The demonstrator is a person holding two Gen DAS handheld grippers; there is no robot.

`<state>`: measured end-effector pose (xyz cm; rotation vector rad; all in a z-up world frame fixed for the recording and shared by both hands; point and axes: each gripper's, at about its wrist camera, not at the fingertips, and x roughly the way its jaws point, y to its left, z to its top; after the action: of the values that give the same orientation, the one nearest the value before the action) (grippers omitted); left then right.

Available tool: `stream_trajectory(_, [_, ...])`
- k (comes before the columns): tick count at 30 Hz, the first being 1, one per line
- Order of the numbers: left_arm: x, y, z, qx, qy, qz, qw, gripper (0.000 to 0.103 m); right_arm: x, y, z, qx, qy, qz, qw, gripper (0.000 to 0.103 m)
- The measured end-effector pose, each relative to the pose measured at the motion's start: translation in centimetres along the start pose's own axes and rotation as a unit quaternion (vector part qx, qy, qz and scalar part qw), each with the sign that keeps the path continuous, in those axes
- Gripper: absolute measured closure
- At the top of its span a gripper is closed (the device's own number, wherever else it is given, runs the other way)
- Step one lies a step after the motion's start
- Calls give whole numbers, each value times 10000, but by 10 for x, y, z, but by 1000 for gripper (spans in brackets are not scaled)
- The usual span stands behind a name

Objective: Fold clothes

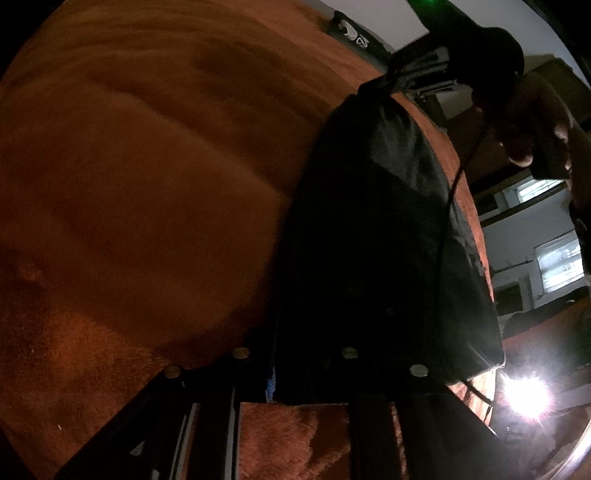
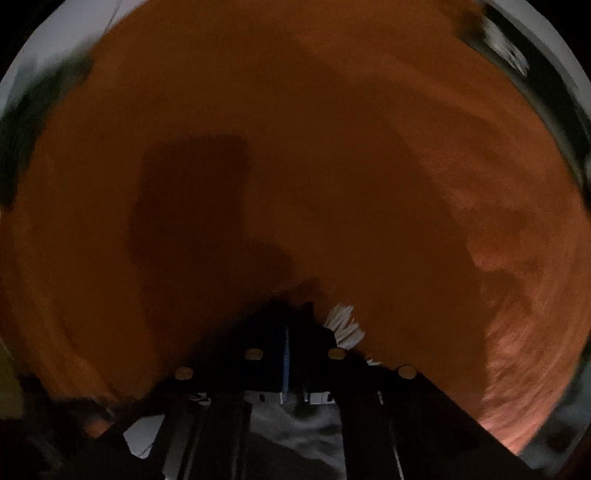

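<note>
A black garment (image 1: 369,240) hangs stretched over an orange plush blanket (image 1: 129,184) in the dim left wrist view. Its lower edge sits between the jaws of my left gripper (image 1: 295,369), whose pads press on the bunched cloth. Its upper corner is pinched by my right gripper (image 1: 397,83), held by a person's hand (image 1: 524,122) at the upper right. In the right wrist view, my right gripper (image 2: 291,332) points down at the blanket (image 2: 295,129), shut on dark cloth with a white label (image 2: 345,328) sticking out beside it.
A thin black cable (image 1: 454,192) runs down across the garment. A glaring lamp (image 1: 524,395) shines at the lower right, with windows (image 1: 557,258) behind. A dark object bearing white marks (image 1: 351,31) lies at the blanket's far edge. The gripper's shadow (image 2: 192,199) falls on the blanket.
</note>
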<state>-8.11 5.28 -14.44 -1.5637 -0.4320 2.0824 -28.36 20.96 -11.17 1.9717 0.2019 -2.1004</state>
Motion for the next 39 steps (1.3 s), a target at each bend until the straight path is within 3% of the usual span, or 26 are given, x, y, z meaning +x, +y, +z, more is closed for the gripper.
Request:
stream_trajectory(3, [4, 1, -3, -81, 25, 31, 10000, 83, -8, -49, 10, 1316, -756, -65, 9884, 103])
stream_trajectory(5, [3, 1, -4, -116, 0, 11, 9999, 83, -5, -81, 9, 1937, -656, 949, 9743, 103])
stream_trajectory(6, [2, 1, -5, -144, 3, -23, 9999, 83, -8, -85, 7, 1953, -700, 1124, 9718, 103])
stream_trajectory(9, [-2, 3, -6, -199, 16, -109, 9997, 83, -25, -57, 13, 1016, -814, 1086, 9855, 97])
stream_trajectory(10, [-2, 2, -7, -195, 11, -108, 9998, 84, -28, -37, 12, 529, -717, 1124, 9897, 81])
stream_trajectory(11, [-2, 1, -8, -190, 5, -108, 9998, 84, -28, -17, 11, 89, -609, 1095, 9921, 55])
stream_trajectory(13, [-3, -1, -10, -146, -12, -77, 9999, 85, -16, 18, 9, -421, -326, 547, 9971, 41])
stream_trajectory(14, [-3, -3, -11, -107, -23, -48, 9999, 85, -9, 34, 8, -627, -169, 295, 9975, 47])
stream_trajectory(15, [-2, -4, -11, -84, -29, -22, 10000, 86, 5, 41, 7, -652, 40, 129, 9978, 60])
stream_trajectory(16, [-2, -5, -11, -81, -38, -18, 10000, 86, 16, 46, 6, -650, 208, -13, 9977, 89])
stream_trajectory(18, [-2, -6, -12, -58, -39, 1, 10000, 86, 18, 44, 8, -425, 36, -28, 9991, 95])
stream_trajectory(20, [-1, -7, -14, -30, -40, 41, 10000, 85, 9, 30, 13, 131, -481, 108, 9987, 103])
stream_trajectory(22, [-1, -8, -17, -2, -41, 80, 10000, 85, 8, 10, 20, 578, -816, 59, 9950, 103])
stream_trajectory(25, [-12, -4, -15, -113, -18, -1, 9999, 85, -6, -9, 17, 996, -994, 675, 9877, 103])
stream_trajectory(27, [-33, 0, -1, -88, -87, -92, 9999, 85, -40, -12, -11, 915, -1470, 1016, 9796, 101])
stream_trajectory(29, [-50, -11, 4, 112, -222, -176, 9995, 85, -70, -29, -47, 603, -1700, 1319, 9747, 87])
stream_trajectory(31, [-62, -33, 13, 557, -312, -73, 9979, 84, -86, -48, -108, 549, -1871, 1569, 9682, 76])
stream_trajectory(33, [-80, -43, 15, 961, -366, -43, 9947, 78, -89, -72, -172, 940, -2092, 1618, 9598, 72])
stream_trajectory(35, [-81, -42, 36, 1166, -379, -6, 9925, 57, -81, -88, -232, 1415, -2299, 1481, 9514, 71])
stream_trajectory(36, [-80, -46, 31, 1228, -355, 26, 9918, 46, -73, -92, -260, 1659, -2380, 1344, 9475, 71])
stream_trajectory(39, [-39, -72, 25, 1319, -51, -286, 9908, 46, -53, -87, -334, 2056, -2379, 780, 9461, 80])
